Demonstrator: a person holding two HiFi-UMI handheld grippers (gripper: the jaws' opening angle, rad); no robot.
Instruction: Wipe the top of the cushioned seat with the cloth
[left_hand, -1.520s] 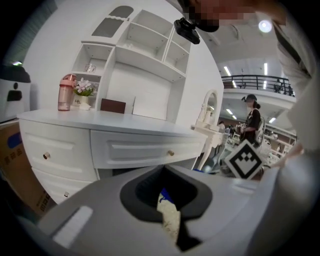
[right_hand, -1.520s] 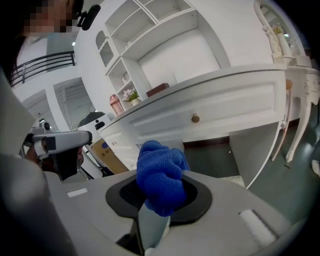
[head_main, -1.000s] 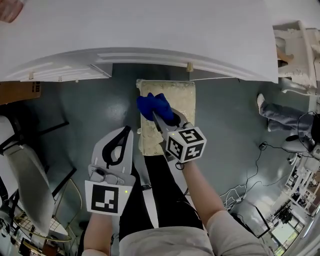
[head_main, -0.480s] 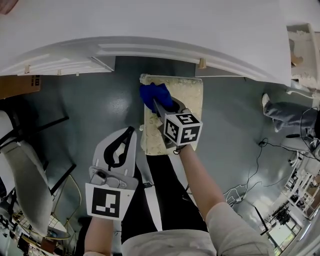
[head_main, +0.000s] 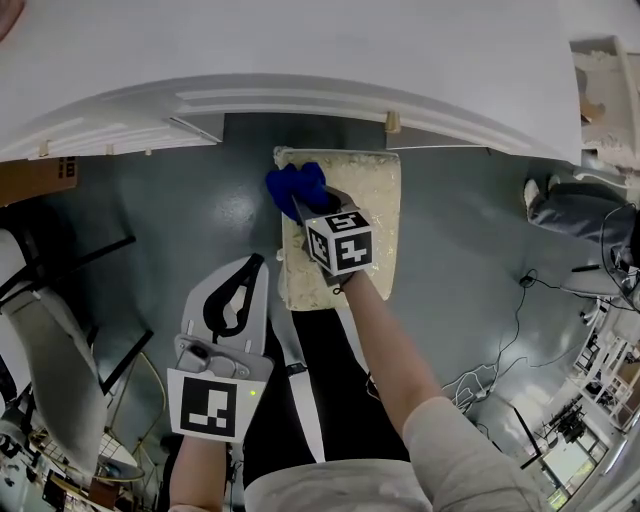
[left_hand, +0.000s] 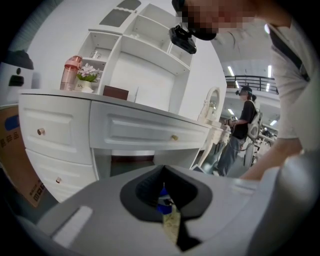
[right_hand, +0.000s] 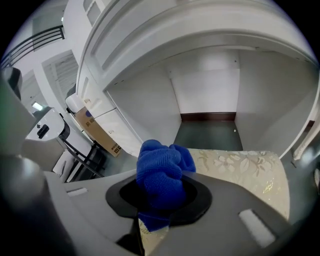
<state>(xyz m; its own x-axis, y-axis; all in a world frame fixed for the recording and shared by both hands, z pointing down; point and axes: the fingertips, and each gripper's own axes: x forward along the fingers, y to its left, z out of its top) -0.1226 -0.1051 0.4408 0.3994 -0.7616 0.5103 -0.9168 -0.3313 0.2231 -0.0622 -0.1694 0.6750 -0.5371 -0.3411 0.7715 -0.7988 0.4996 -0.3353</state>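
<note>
1 blue cloth (head_main: 293, 186), bunched, clamped in R hand-held gripper (head_main: 303, 208), sits on far-left corner of the 1 cushioned seat (head_main: 368, 210). L hand-held gripper (head_main: 255, 268): jaws together, empty, near seat's near-left edge.

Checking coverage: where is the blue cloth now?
Head view: the blue cloth, clamped in the right gripper, lies on the far left corner of the cream floral cushioned seat.
</note>
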